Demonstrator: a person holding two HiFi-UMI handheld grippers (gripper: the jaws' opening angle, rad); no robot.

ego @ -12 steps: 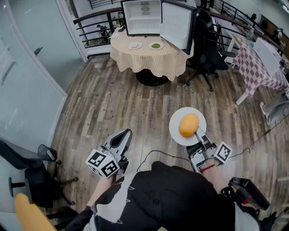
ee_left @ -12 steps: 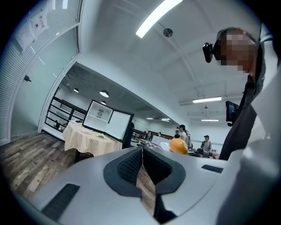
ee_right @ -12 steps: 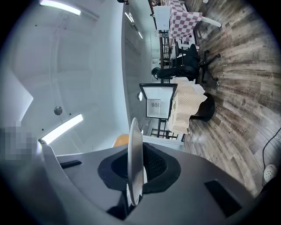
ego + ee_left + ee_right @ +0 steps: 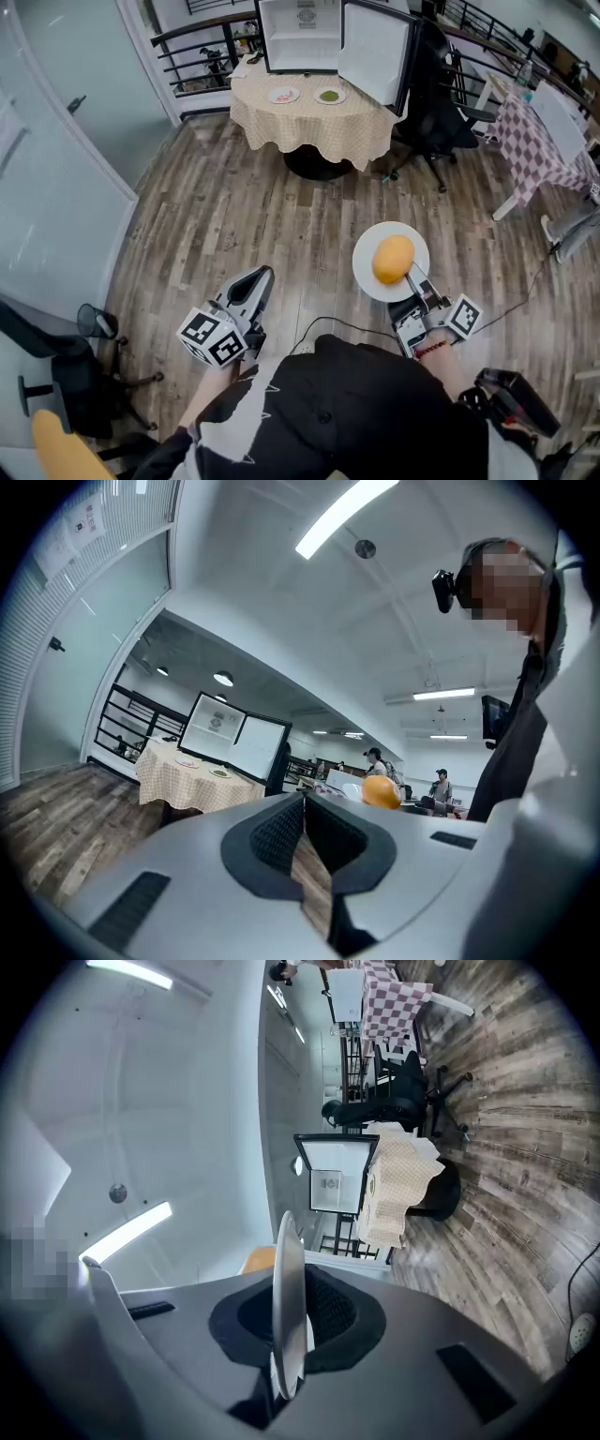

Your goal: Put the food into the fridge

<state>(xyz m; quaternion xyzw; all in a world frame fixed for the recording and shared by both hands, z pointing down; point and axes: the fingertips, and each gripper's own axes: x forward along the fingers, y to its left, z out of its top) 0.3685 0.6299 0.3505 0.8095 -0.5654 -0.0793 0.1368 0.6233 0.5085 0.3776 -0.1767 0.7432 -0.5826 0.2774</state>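
Head view: a bare wood-plank floor (image 4: pixel 234 216) lies open between the person and the cloth-covered round table (image 4: pixel 309 127), where the fridge (image 4: pixel 298 42) stands with its door wide. An office chair (image 4: pixel 436 117) crowds the table's right edge. The right gripper (image 4: pixel 411 276) is clamped on the rim of a white plate (image 4: pixel 414 246) carrying orange food (image 4: pixel 392 259), perhaps a bun. The left gripper (image 4: pixel 264 276) is closed and empty.
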